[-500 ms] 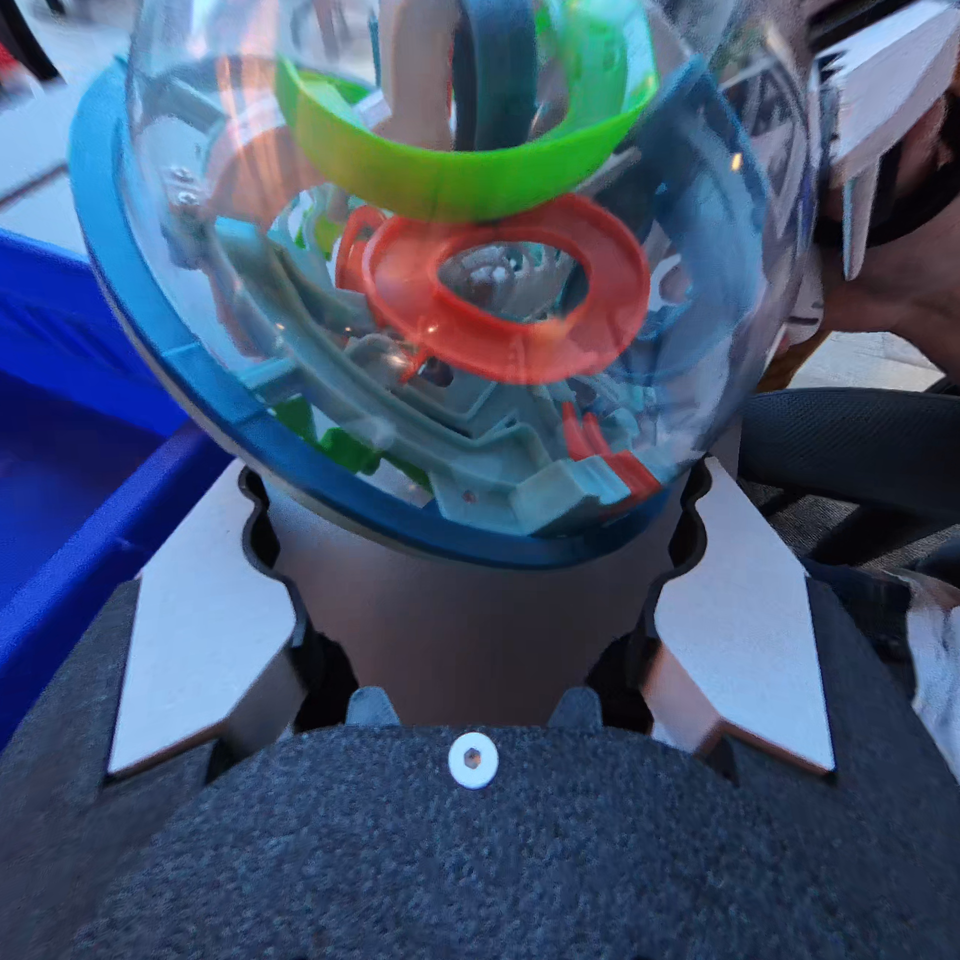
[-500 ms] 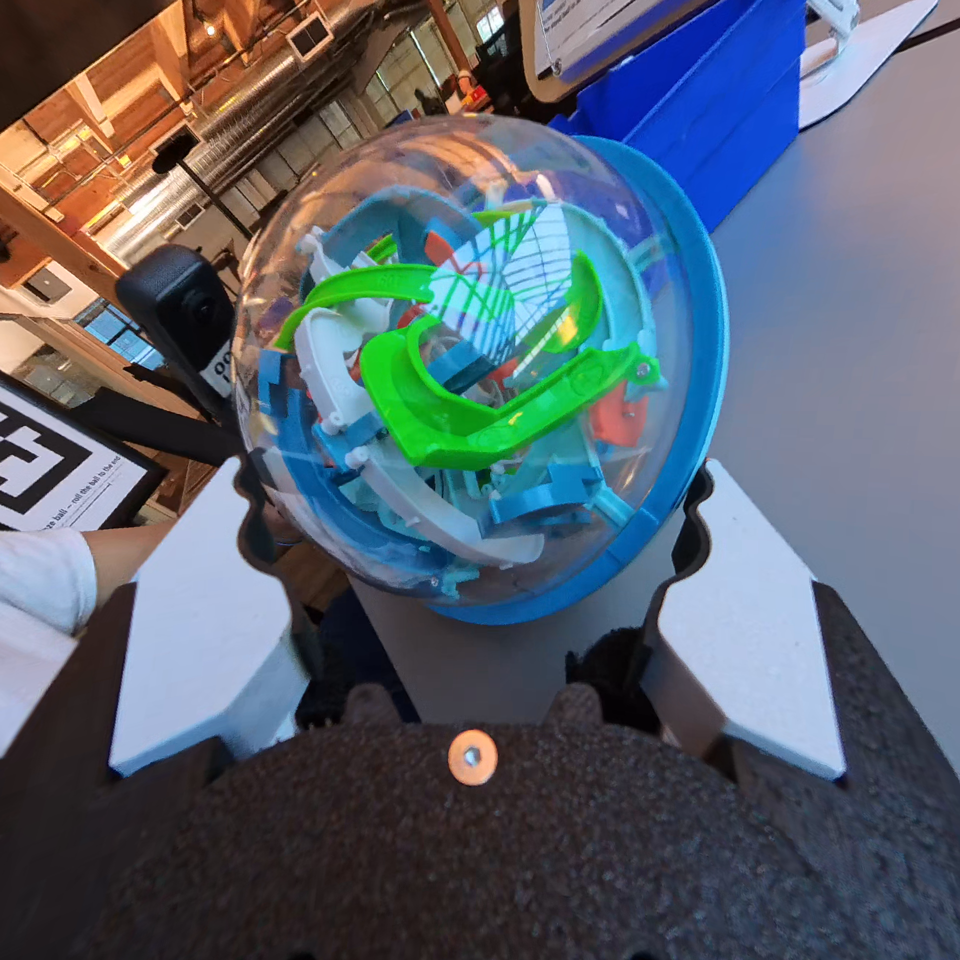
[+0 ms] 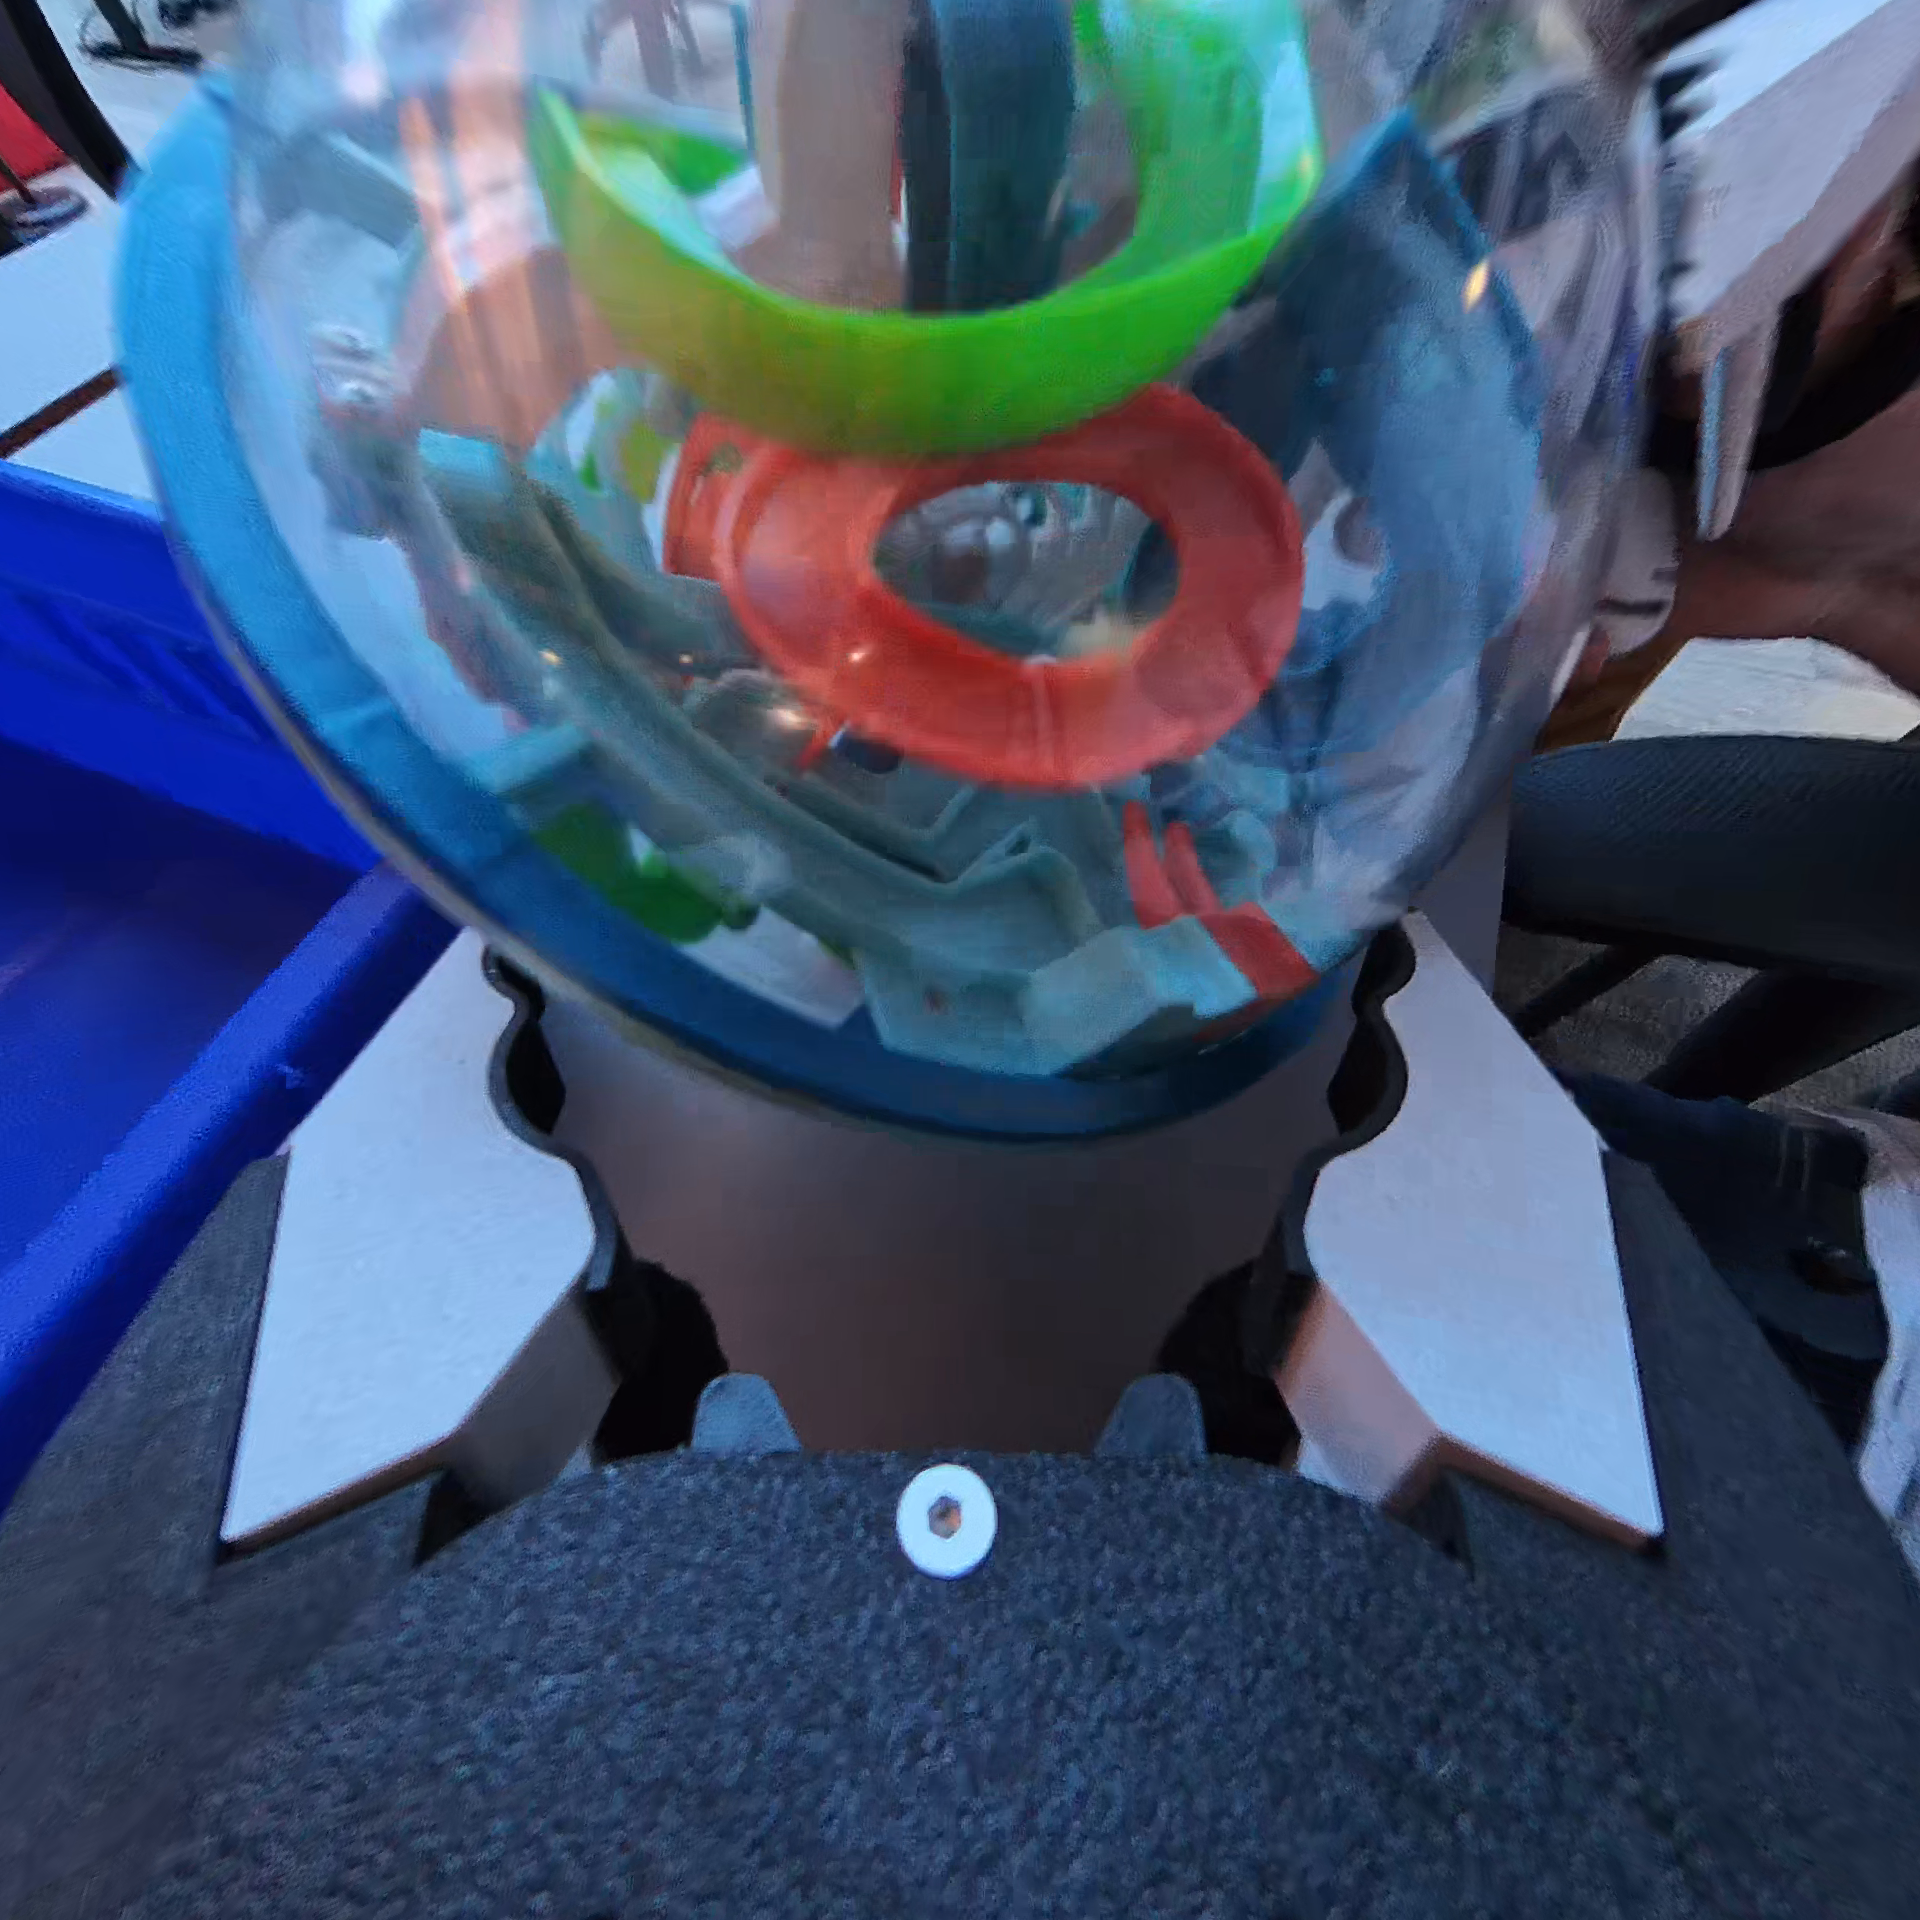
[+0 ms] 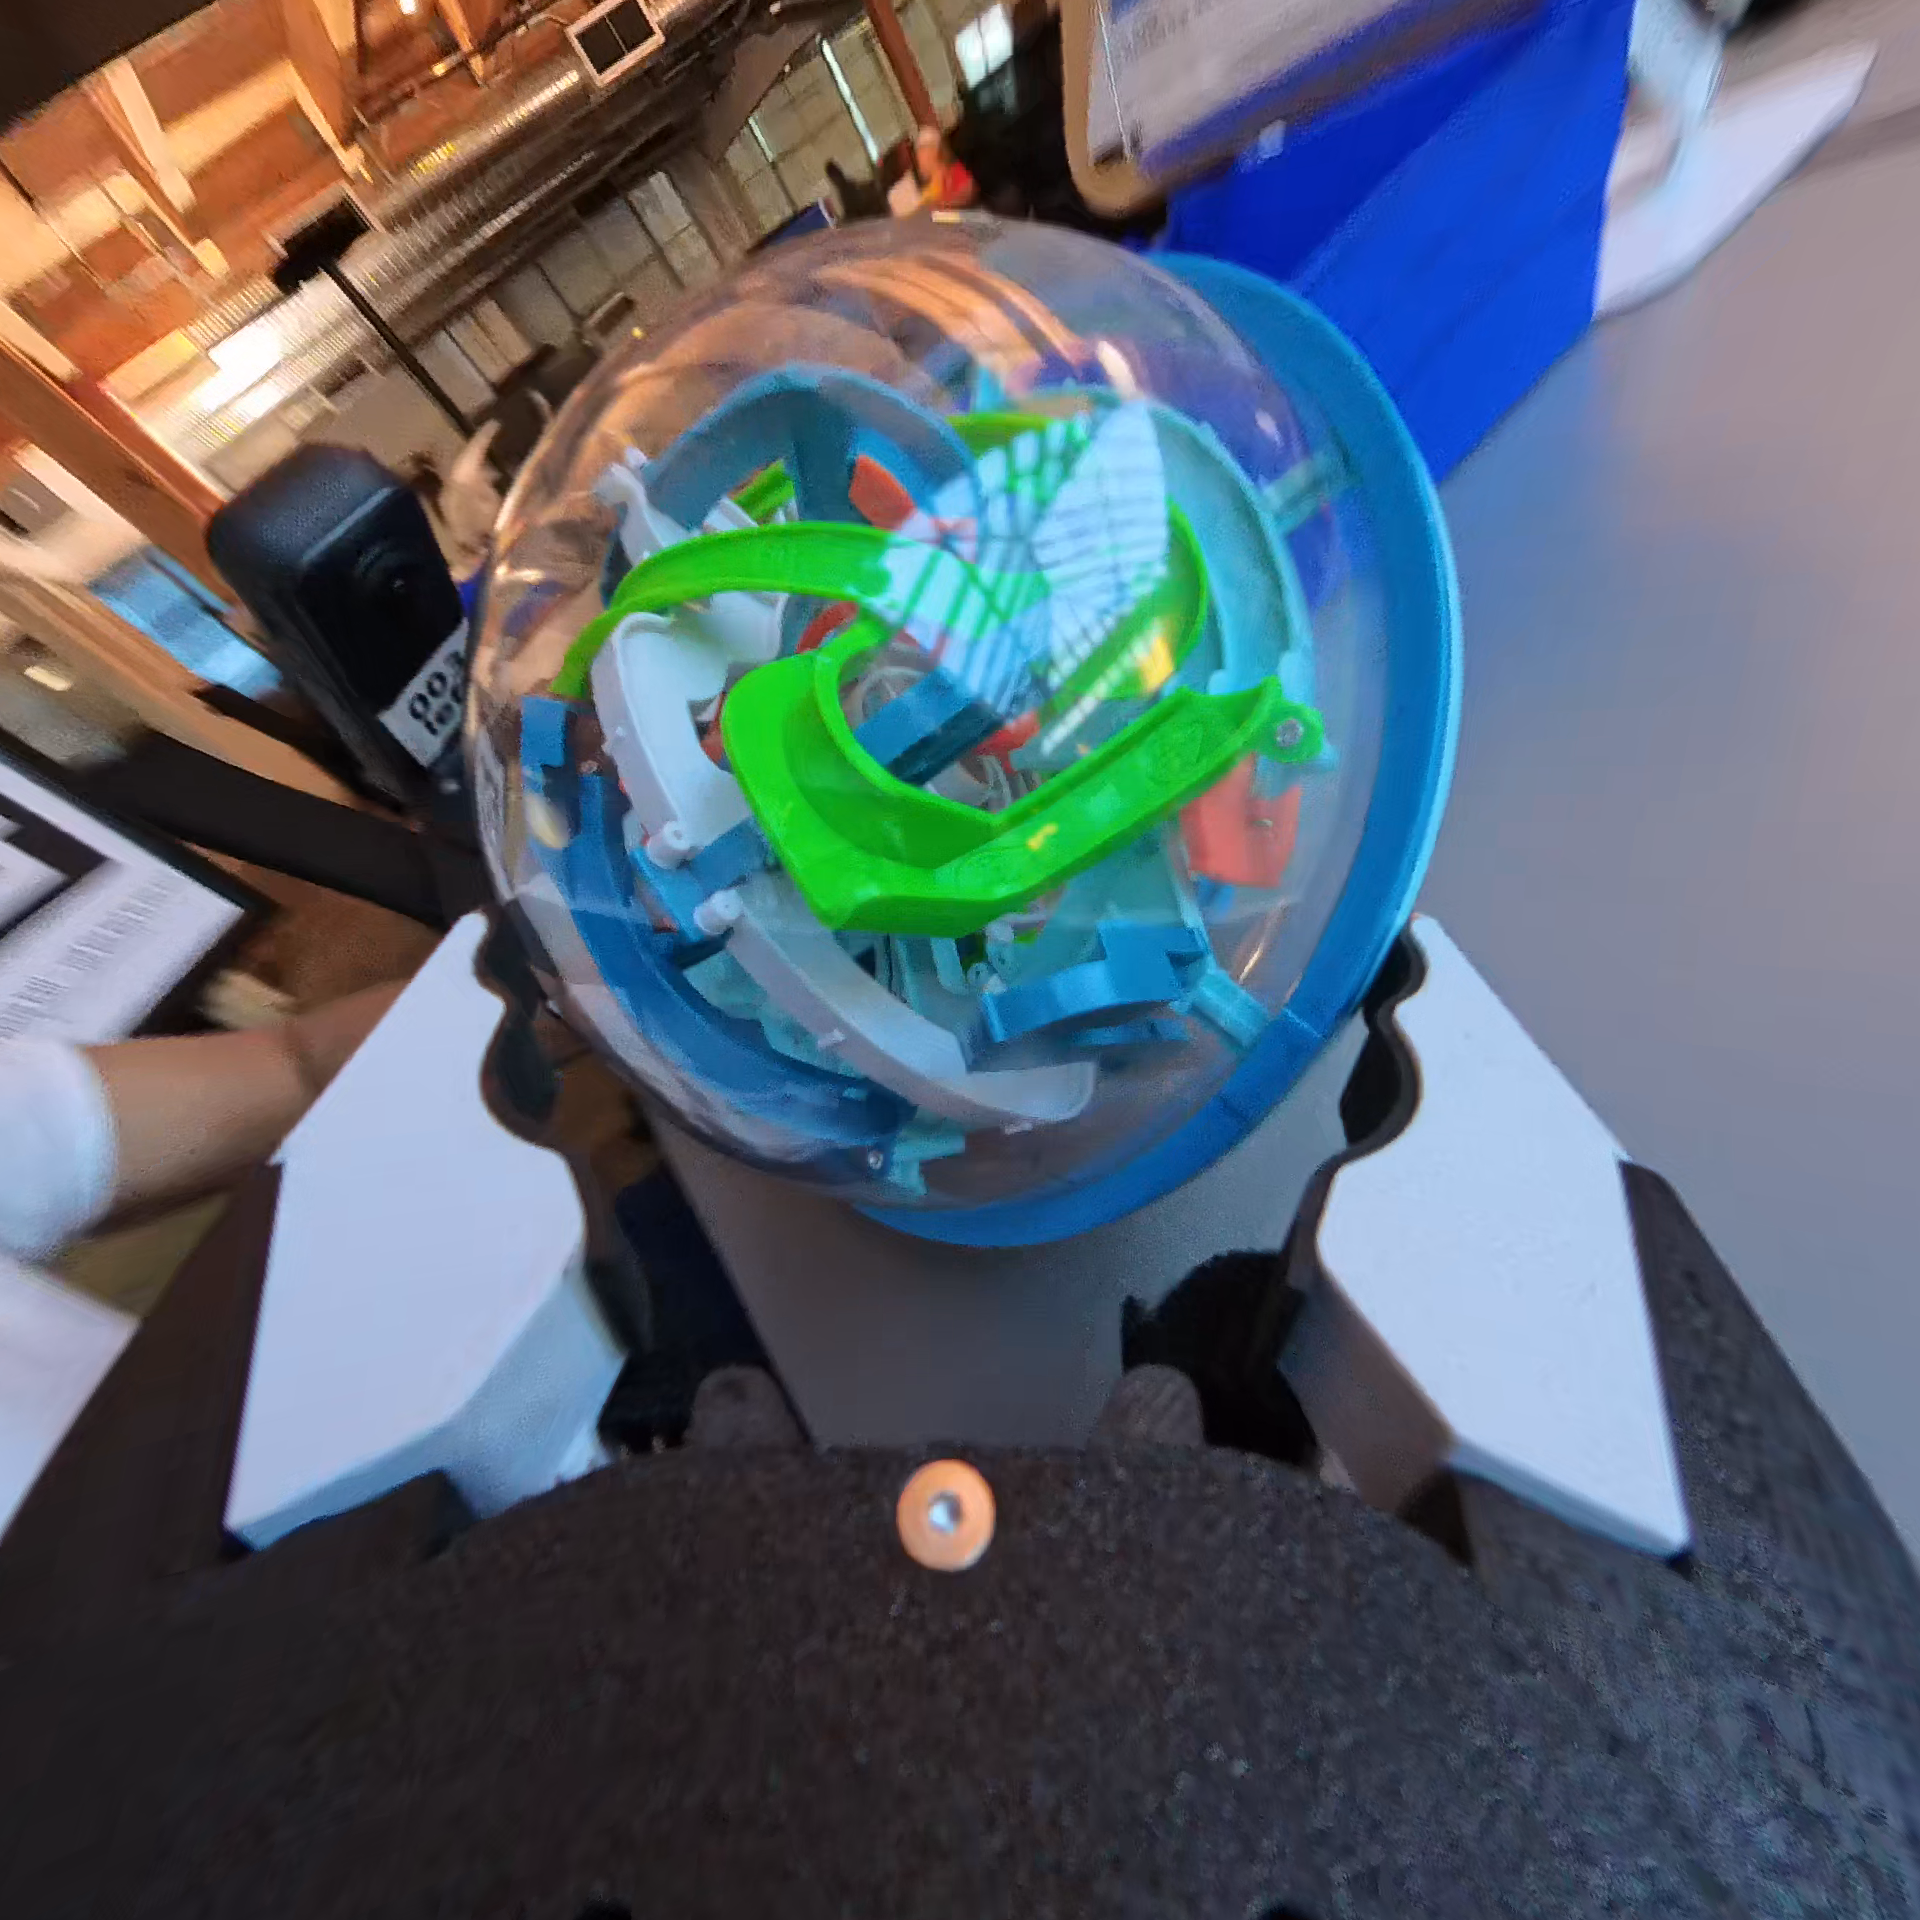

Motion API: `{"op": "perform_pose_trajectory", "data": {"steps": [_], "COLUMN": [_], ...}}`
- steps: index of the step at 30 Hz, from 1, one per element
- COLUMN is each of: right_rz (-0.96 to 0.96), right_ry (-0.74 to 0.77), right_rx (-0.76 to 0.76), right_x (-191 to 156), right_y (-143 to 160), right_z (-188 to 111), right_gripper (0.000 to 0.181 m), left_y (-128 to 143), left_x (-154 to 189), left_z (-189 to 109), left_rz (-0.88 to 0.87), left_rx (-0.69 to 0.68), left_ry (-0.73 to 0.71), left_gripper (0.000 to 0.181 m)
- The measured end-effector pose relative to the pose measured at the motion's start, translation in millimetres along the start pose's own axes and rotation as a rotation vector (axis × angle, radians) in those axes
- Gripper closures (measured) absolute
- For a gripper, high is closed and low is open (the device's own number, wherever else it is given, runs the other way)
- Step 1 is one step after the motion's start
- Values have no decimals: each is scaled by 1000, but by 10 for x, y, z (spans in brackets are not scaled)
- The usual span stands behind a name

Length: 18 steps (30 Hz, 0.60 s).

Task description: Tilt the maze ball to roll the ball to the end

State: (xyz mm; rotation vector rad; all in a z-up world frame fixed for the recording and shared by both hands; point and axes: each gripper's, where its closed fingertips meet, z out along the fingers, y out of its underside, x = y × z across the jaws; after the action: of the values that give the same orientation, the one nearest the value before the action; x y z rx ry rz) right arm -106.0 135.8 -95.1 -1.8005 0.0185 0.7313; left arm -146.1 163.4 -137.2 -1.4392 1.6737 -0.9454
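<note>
The maze ball (image 3: 831,520) is a clear sphere with a blue rim and green, orange, white and teal tracks inside. It is held up off the table, tilted, between both grippers. My left gripper (image 3: 951,997) is shut on it, with the fingertips (image 3: 520,1018) pressed against the lower rim. In the right wrist view the maze ball (image 4: 935,727) sits the same way in my right gripper (image 4: 945,987), whose fingertips (image 4: 1382,997) touch the blue rim. I cannot make out the small ball inside.
A blue bin (image 3: 156,883) stands to the left of the left gripper and shows behind the ball in the right wrist view (image 4: 1455,208). The grey table (image 4: 1714,727) lies below. A person's forearm with a white sleeve (image 4: 156,1091) and the left gripper's black camera (image 4: 353,603) are at the left.
Both grippers and the ball have turned together a little. The background has shifted and blurred. The grip on the ball is unchanged.
</note>
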Motion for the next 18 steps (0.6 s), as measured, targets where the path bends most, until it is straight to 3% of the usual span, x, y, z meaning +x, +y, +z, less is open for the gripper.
{"op": "perform_pose_trajectory", "data": {"steps": [3,8,14,18], "right_rz": [-340,-766,-1098,-1284], "right_ry": [57,120,91,69], "right_rx": [97,189,259,257], "right_x": [-251,-797,-1691,-2181], "right_y": [-216,-591,-1270,-1514], "right_z": [-76,-202,-423,-473], "right_gripper": [29,28,28,28], "left_y": [-119,-562,-1554,-1903], "left_x": [-7,-27,11,74], "left_z": [-56,-316,-1194,-1722], "left_rz": [121,283,539,619], "left_rx": [54,213,443,514], "left_ry": [-88,-225,-501,-686], "left_gripper": [31,32,31,31]}}
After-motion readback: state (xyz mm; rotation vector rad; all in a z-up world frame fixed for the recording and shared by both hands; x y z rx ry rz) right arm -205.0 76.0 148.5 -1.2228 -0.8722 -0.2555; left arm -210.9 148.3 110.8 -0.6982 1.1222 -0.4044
